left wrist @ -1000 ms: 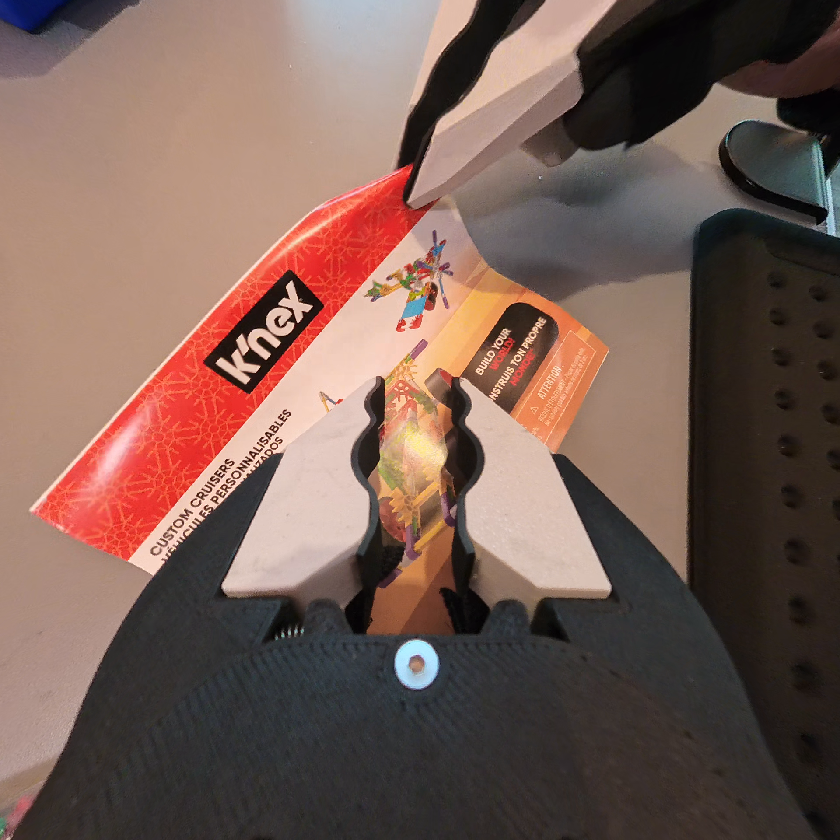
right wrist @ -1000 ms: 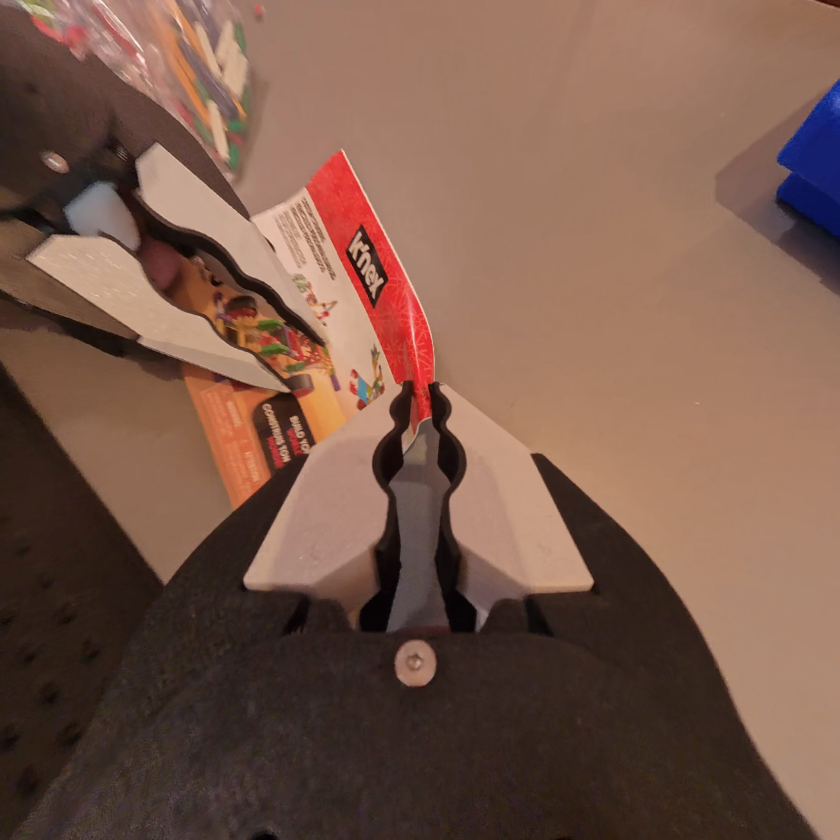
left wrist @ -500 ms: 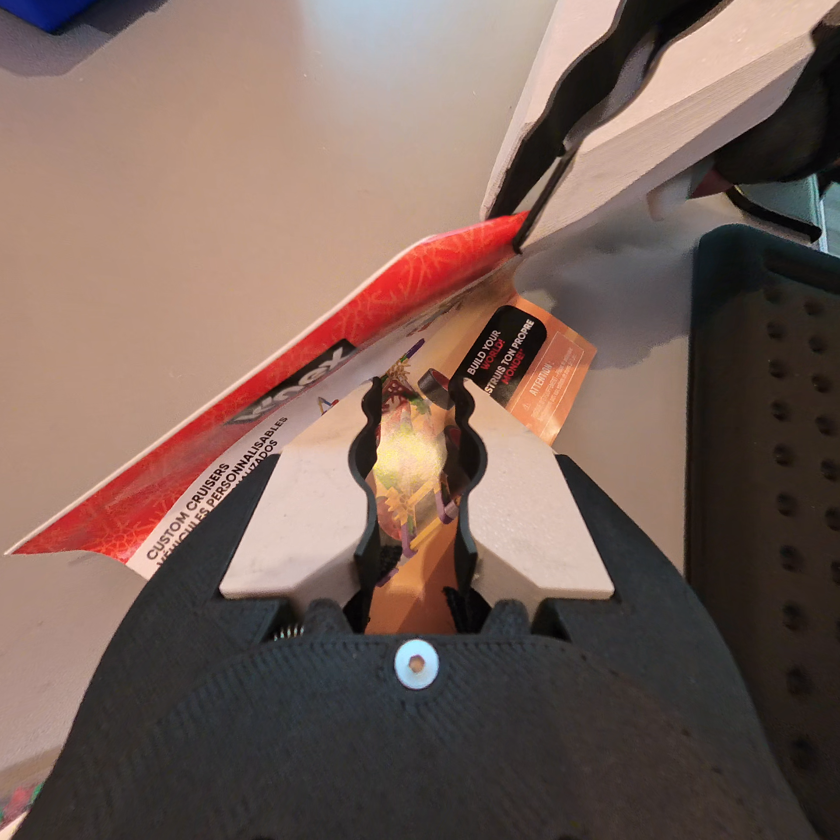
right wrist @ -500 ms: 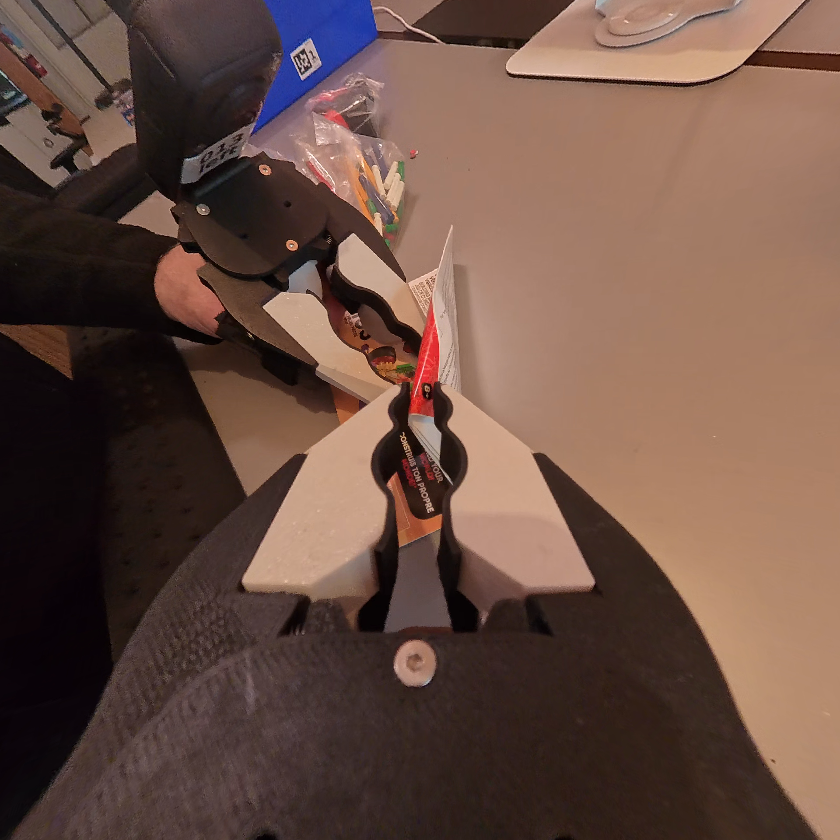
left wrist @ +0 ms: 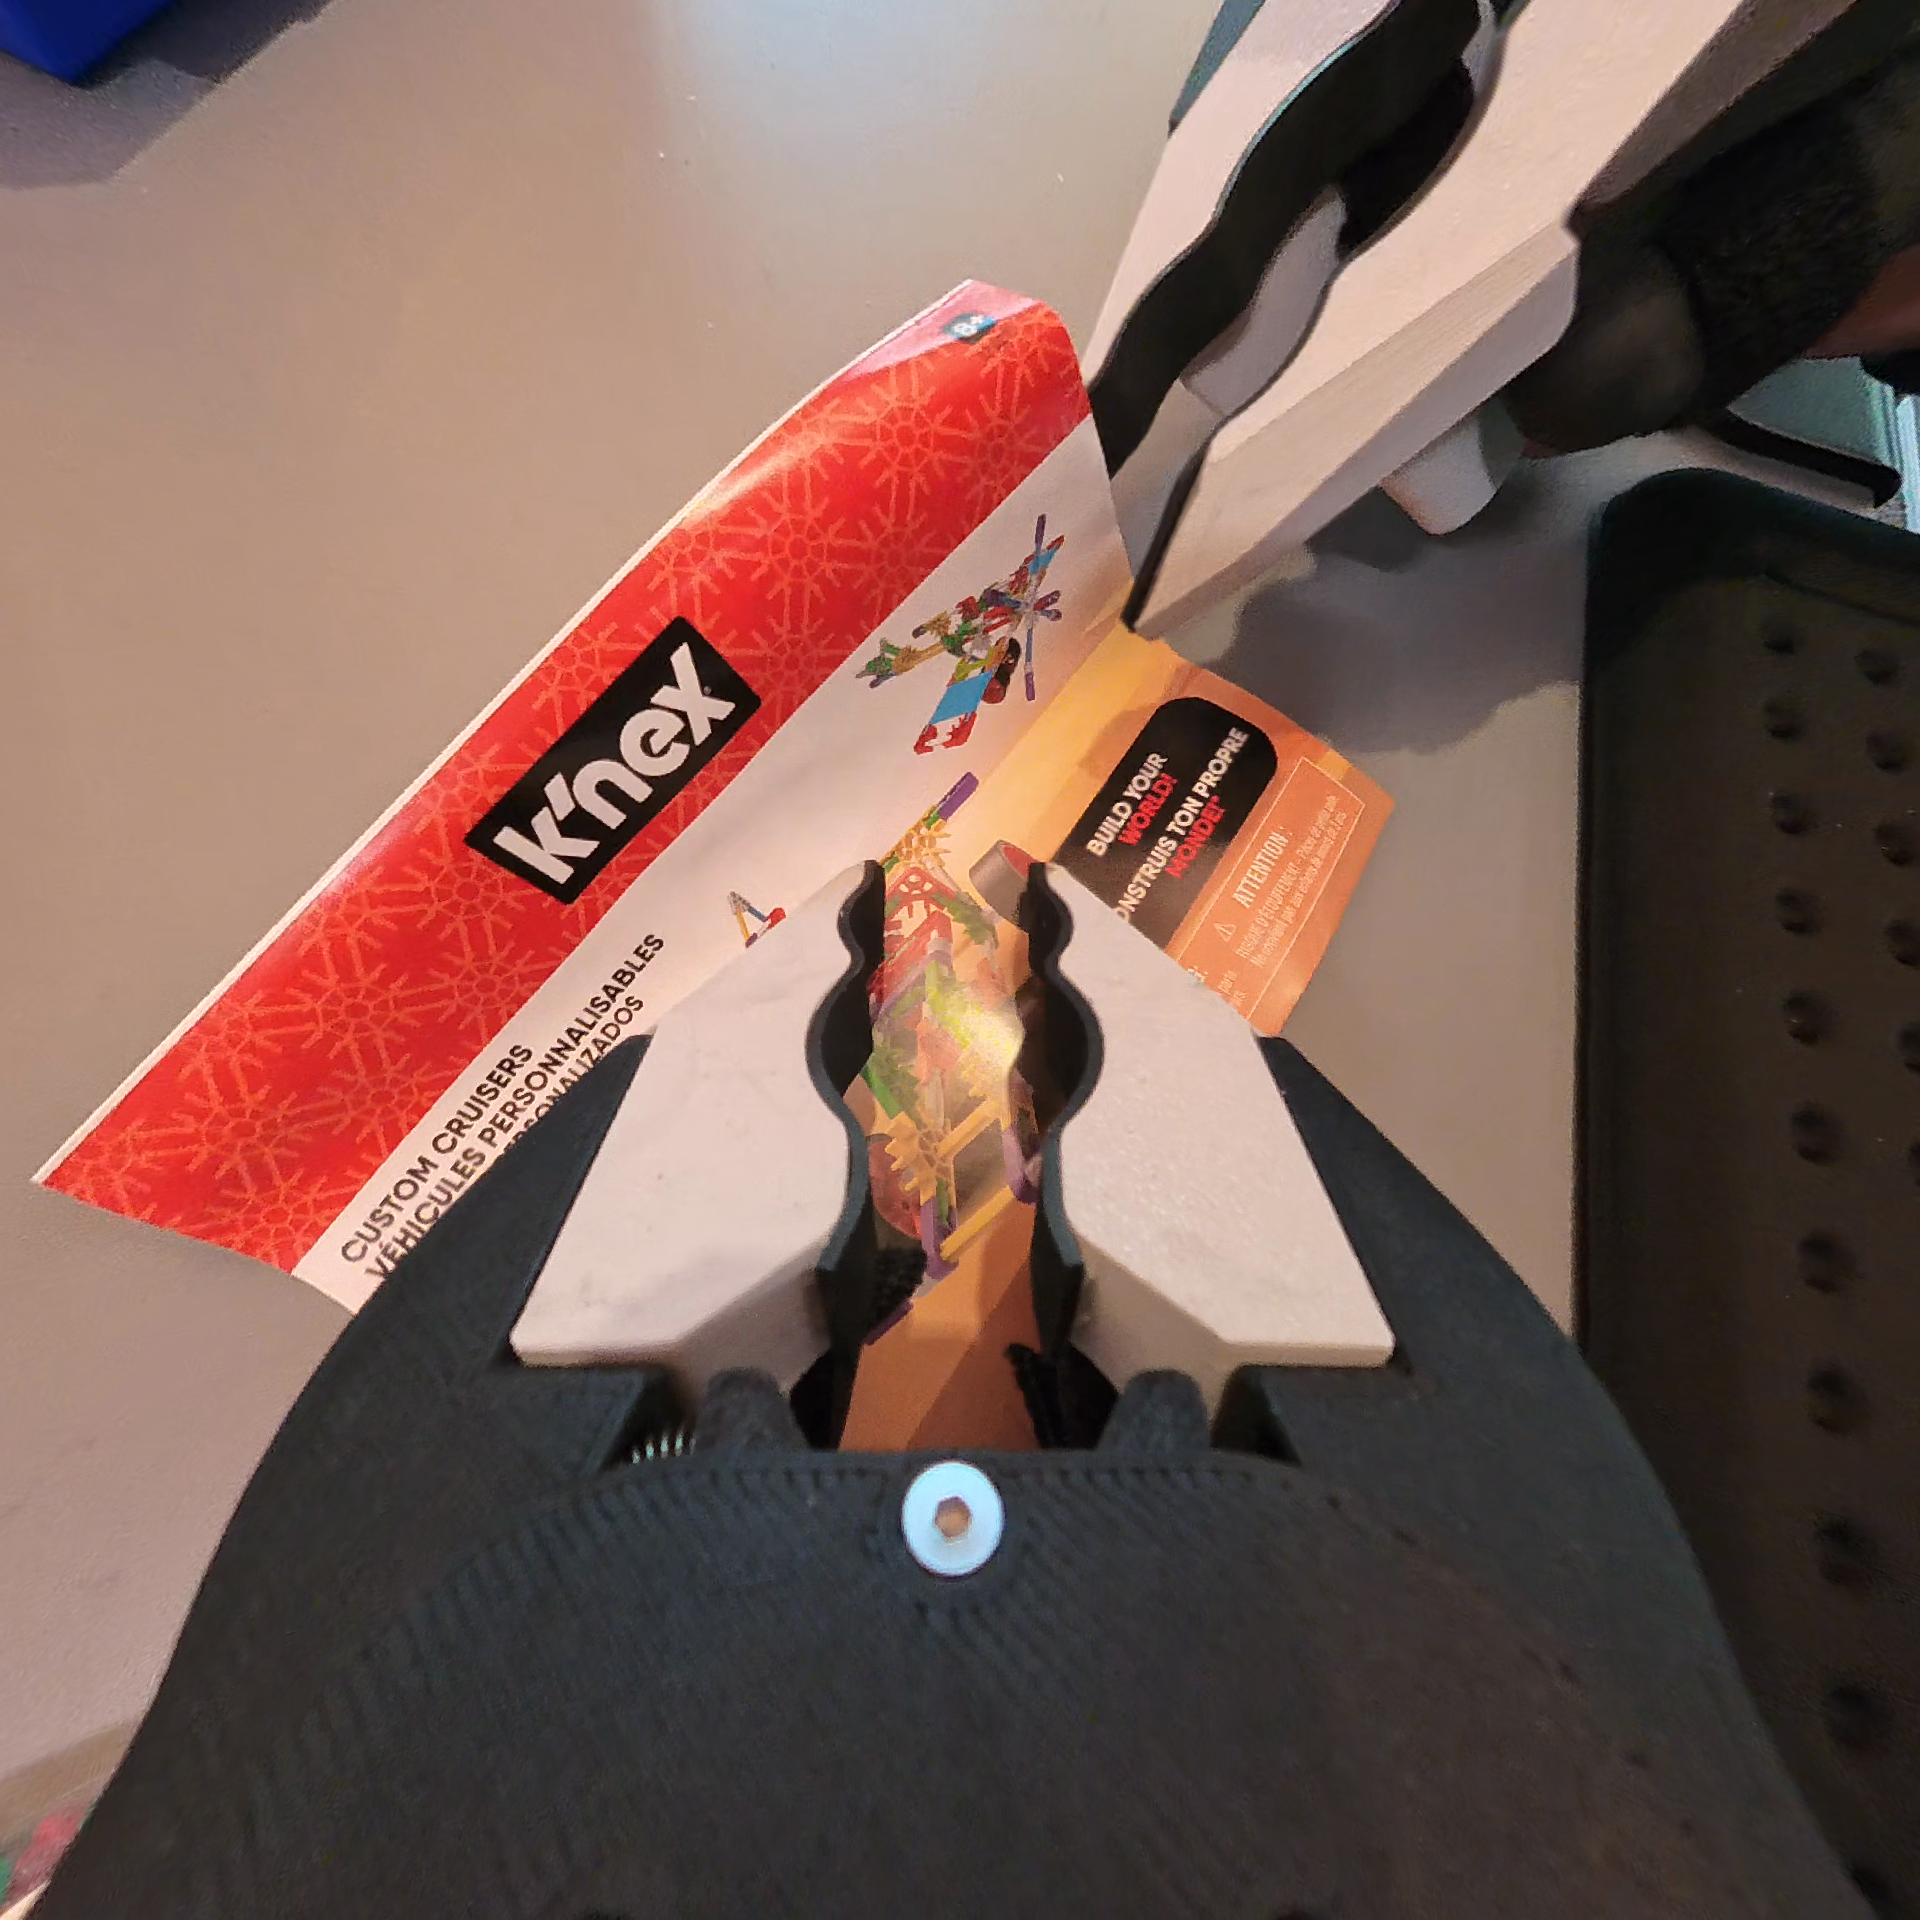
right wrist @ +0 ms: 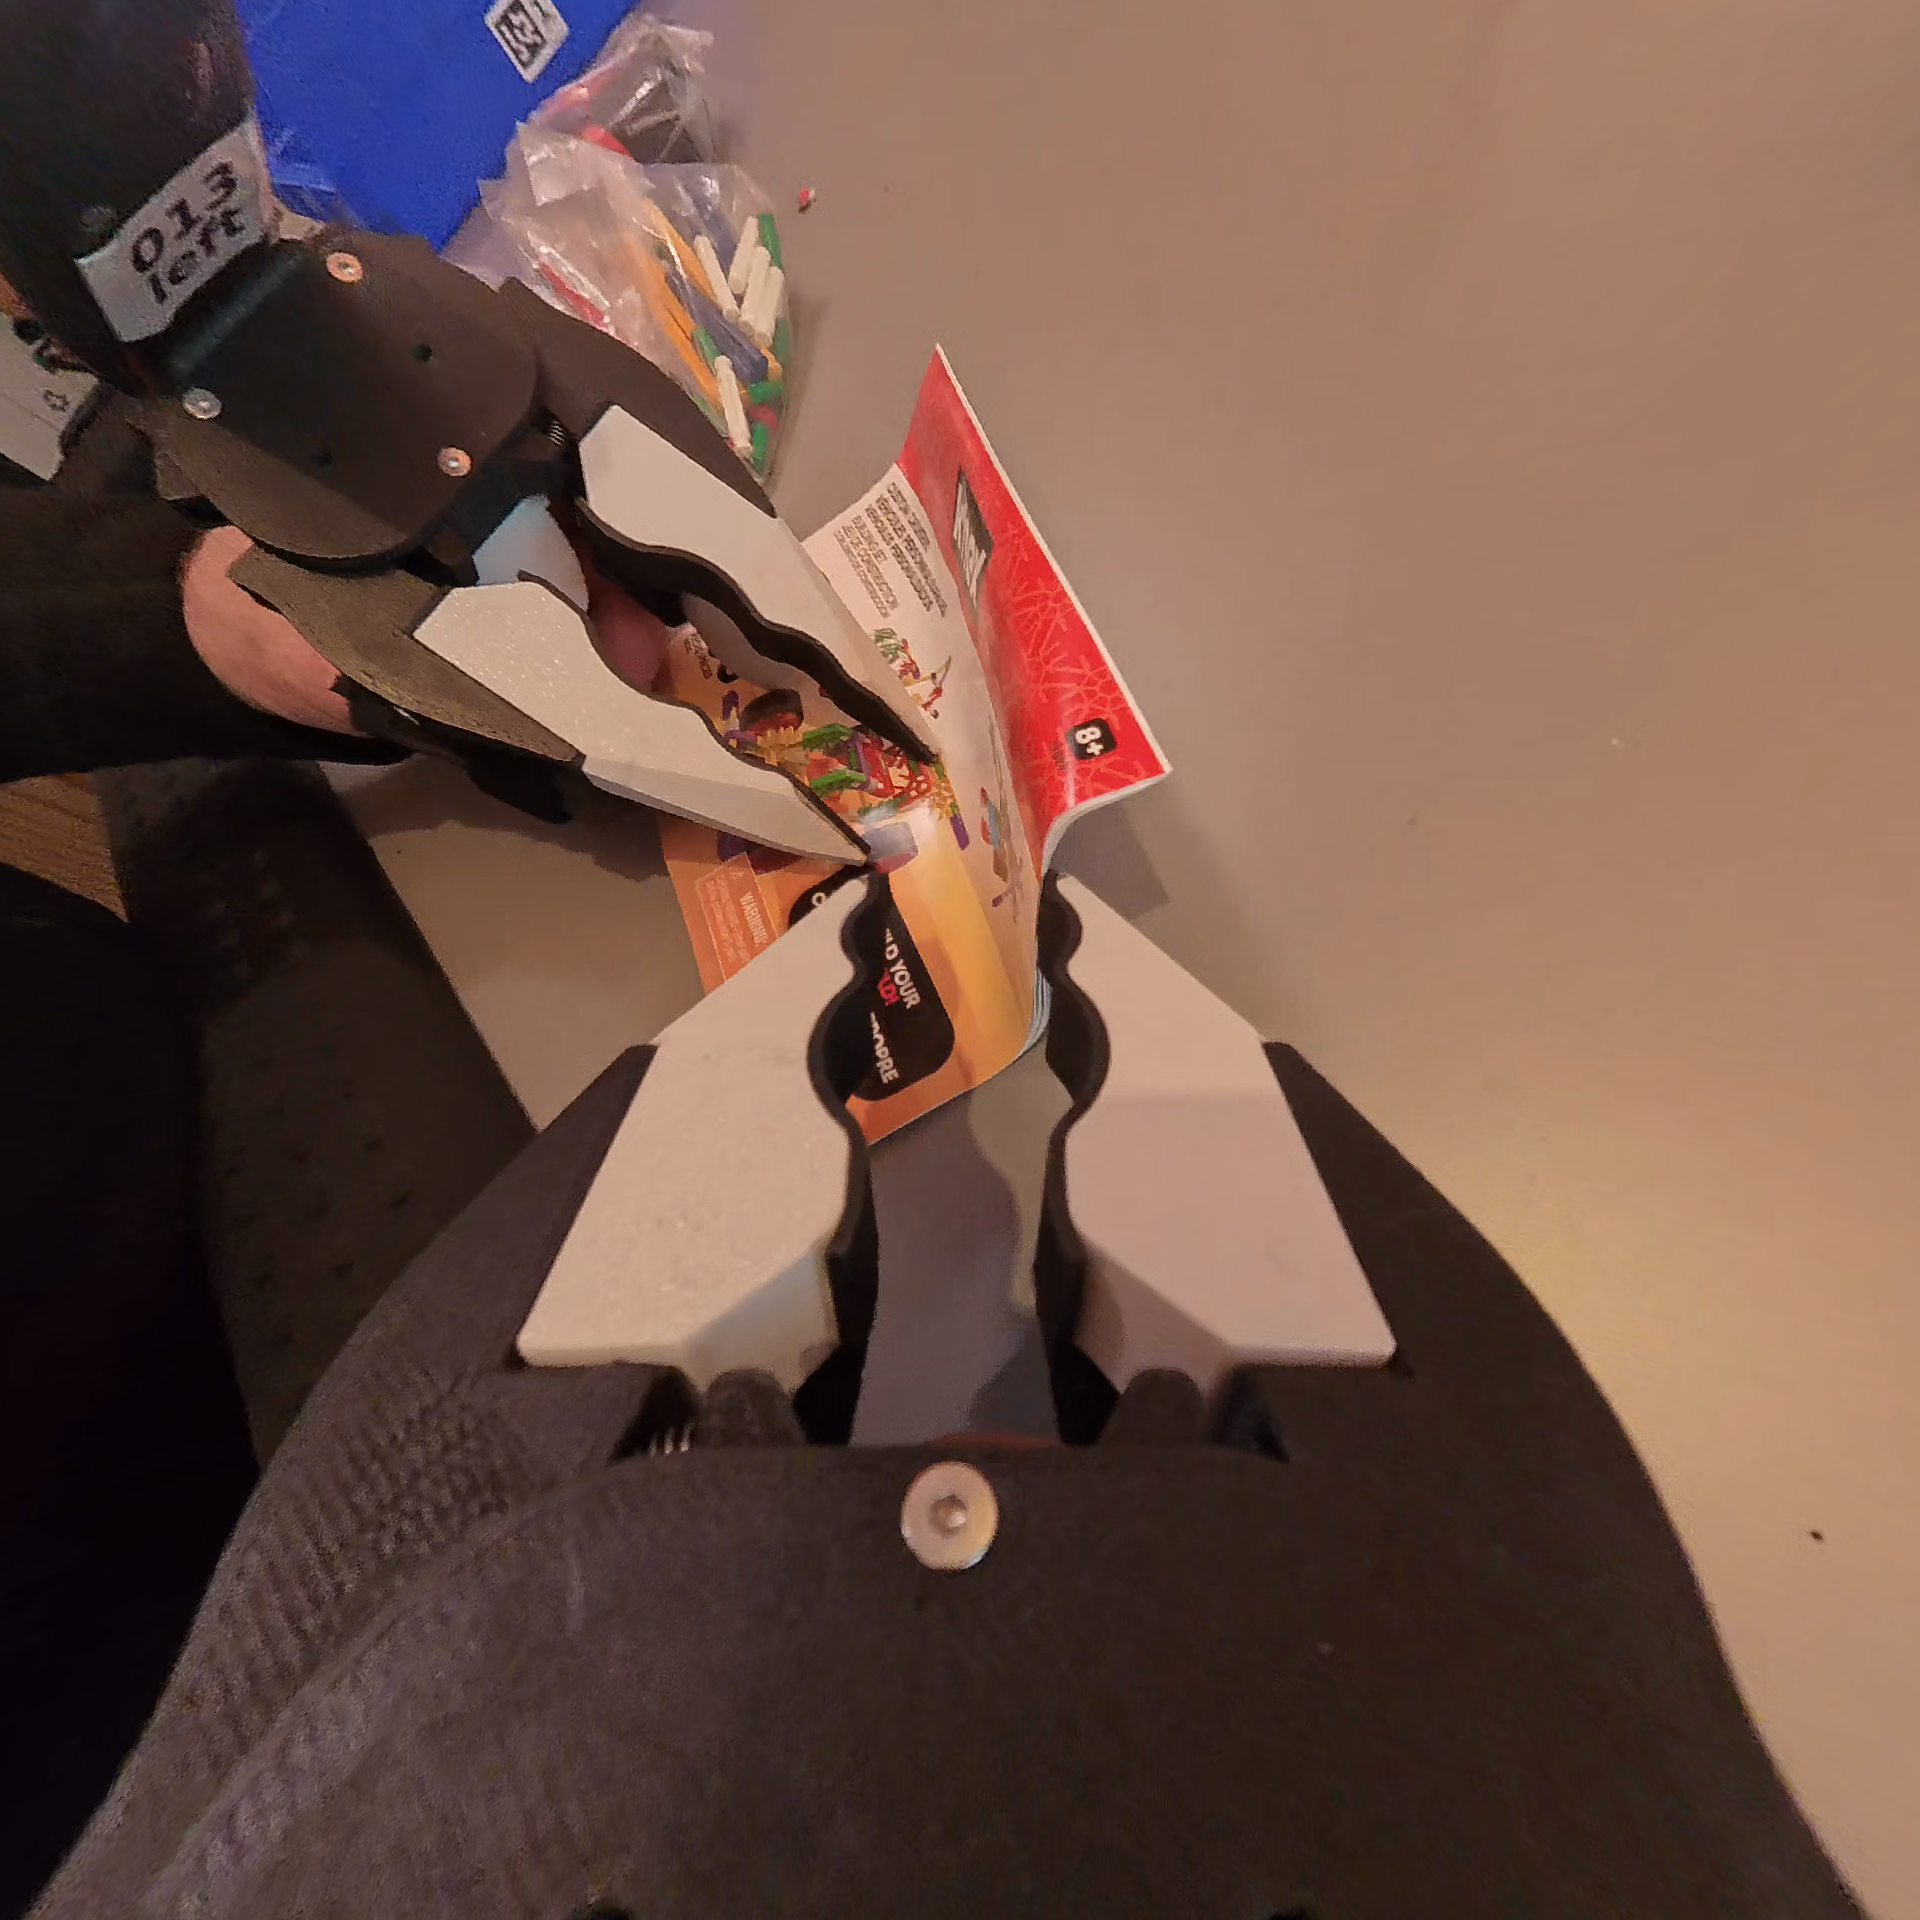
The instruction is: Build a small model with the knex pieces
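Note:
A red, white and orange booklet (left wrist: 582, 831) lies on the grey table (left wrist: 416, 312). My left gripper (left wrist: 951, 894) is open, with its tips down on the booklet's orange picture area; it also shows in the right wrist view (right wrist: 899, 805). My right gripper (right wrist: 956, 894) is open at the booklet's near corner. The booklet (right wrist: 1029, 644) has its cover curled up, and the cover's edge stands against the inside of the right finger (right wrist: 1070, 997). In the left wrist view the right gripper (left wrist: 1127, 520) sits at the cover's far right edge.
A black perforated mat (left wrist: 1766, 1039) lies right of the booklet. A clear bag of coloured building pieces (right wrist: 675, 260) and a blue box (right wrist: 395, 104) lie behind the left gripper. A person's hand (right wrist: 260, 665) holds the left gripper. One gripper's finger ends stand about 6 cm off the other's.
My right gripper was shut on the cover's corner and lifted it upright; now its jaws are apart and the cover has dropped back partway. The left gripper has stayed in place.

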A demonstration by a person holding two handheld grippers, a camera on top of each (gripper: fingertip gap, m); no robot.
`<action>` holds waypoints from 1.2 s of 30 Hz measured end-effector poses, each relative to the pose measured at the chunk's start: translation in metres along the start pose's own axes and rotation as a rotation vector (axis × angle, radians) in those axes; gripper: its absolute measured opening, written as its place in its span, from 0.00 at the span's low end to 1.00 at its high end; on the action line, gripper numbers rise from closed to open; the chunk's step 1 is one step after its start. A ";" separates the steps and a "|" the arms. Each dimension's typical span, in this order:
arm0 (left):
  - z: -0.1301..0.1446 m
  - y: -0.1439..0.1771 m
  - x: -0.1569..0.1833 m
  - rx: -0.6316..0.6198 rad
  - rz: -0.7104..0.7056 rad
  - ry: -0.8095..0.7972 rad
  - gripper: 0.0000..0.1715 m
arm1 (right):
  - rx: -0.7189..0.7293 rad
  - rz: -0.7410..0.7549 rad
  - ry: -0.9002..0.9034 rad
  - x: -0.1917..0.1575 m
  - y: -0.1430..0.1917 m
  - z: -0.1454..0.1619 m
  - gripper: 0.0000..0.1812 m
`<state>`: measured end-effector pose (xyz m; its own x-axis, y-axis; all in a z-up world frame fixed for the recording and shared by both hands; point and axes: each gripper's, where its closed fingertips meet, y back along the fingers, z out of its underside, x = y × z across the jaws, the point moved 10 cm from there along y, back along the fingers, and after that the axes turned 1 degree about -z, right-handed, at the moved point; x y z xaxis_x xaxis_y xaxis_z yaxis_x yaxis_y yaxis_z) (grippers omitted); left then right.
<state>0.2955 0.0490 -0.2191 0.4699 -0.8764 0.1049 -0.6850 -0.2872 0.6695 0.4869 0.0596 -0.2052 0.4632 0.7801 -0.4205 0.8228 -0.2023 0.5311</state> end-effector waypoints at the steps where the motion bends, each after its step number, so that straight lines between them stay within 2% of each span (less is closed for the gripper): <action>1: 0.000 0.000 0.000 0.000 -0.002 -0.002 0.14 | -0.007 0.002 0.004 0.000 0.001 0.000 0.13; 3: 0.000 0.000 0.000 0.003 -0.003 0.001 0.14 | 0.014 -0.010 0.044 -0.004 0.003 -0.004 0.04; 5: 0.000 0.001 -0.001 0.008 0.003 0.010 0.13 | 0.024 -0.024 0.082 -0.009 0.003 -0.005 0.00; 10: -0.001 0.005 -0.003 0.034 0.058 0.044 0.17 | 0.049 0.016 0.135 -0.019 0.004 -0.008 0.00; 14: -0.012 0.022 0.002 0.135 0.054 0.138 0.26 | 0.084 0.116 0.187 -0.034 0.007 -0.020 0.00; 20: -0.051 0.062 0.014 0.345 0.040 0.203 0.25 | 0.048 0.337 0.399 -0.067 0.002 -0.039 0.00; 26: -0.067 0.078 0.008 0.371 0.088 0.303 0.26 | 0.036 0.546 0.646 -0.097 -0.004 -0.061 0.00; 31: -0.065 0.089 0.002 0.429 0.080 0.355 0.24 | 0.018 0.596 0.782 -0.109 -0.008 -0.075 0.00; 33: -0.066 0.095 0.002 0.472 0.088 0.346 0.20 | 0.014 0.619 0.821 -0.114 -0.009 -0.081 0.00; 35: -0.065 0.102 0.001 0.533 0.088 0.347 0.10 | 0.024 0.629 0.850 -0.118 -0.009 -0.088 0.00; 36: -0.065 0.105 -0.001 0.556 0.100 0.360 0.10 | 0.036 0.623 0.852 -0.120 -0.008 -0.092 0.00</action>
<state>0.2591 0.0447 -0.1010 0.4794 -0.7535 0.4499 -0.8747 -0.4520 0.1749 0.3943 0.0220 -0.0916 0.4340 0.6878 0.5819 0.5349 -0.7165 0.4478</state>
